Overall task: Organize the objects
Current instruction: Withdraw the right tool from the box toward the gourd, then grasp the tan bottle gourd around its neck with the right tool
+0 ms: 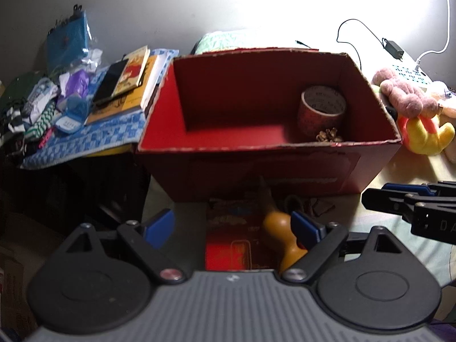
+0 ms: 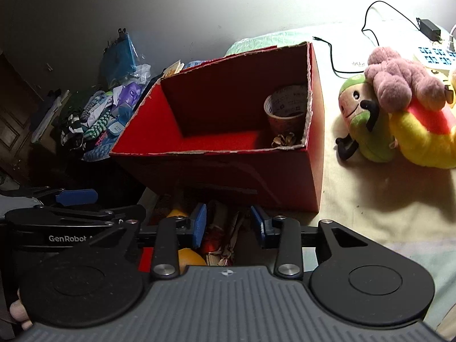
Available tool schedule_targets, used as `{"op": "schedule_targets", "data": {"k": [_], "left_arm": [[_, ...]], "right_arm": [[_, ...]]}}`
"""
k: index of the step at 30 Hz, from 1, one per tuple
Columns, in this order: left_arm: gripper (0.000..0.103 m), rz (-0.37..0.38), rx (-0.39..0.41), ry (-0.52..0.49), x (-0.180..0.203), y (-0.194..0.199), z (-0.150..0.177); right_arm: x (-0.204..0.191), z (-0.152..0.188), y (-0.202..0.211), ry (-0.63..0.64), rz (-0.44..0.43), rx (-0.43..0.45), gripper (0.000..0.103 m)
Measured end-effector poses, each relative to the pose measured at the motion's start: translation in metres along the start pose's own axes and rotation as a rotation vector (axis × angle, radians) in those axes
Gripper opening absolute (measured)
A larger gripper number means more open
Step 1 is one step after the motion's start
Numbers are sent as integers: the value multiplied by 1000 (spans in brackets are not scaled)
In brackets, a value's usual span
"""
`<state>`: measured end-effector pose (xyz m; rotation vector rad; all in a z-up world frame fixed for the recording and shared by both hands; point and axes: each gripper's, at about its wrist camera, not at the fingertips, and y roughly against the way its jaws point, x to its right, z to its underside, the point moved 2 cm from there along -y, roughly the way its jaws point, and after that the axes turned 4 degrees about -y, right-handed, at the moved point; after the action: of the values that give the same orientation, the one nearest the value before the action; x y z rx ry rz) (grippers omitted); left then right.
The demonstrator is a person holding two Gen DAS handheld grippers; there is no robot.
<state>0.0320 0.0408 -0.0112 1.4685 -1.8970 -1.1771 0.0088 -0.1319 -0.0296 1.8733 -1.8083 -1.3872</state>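
Observation:
An open red cardboard box (image 1: 256, 148) (image 2: 199, 154) stands on the bed, and in its right corner are a roll of tape (image 1: 322, 108) (image 2: 286, 111) and a small pine cone (image 1: 329, 135). In front of the box lie a yellow wooden handle (image 1: 280, 228), a flat red pack (image 1: 228, 252) and a crumpled paper bundle (image 2: 222, 236). My left gripper (image 1: 232, 228) hangs wide open over the red pack, its right pad by the handle. My right gripper (image 2: 229, 223) is beside it, narrowly open, with the bundle lying between and below its blue pads.
Plush toys (image 2: 399, 114) lie right of the box on the sheet. A black cable and adapter (image 2: 430, 30) run behind them. Left of the box, stacked books (image 1: 128, 85) and a heap of small clutter (image 1: 57, 105) rest on a blue checked cloth.

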Motion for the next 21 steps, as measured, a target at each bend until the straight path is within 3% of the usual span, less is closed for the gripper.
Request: {"op": "schedule_targets", "data": {"k": [21], "left_arm": [[89, -6, -77, -26, 14, -22, 12]], "right_arm": [[6, 13, -21, -86, -47, -107, 37]]}}
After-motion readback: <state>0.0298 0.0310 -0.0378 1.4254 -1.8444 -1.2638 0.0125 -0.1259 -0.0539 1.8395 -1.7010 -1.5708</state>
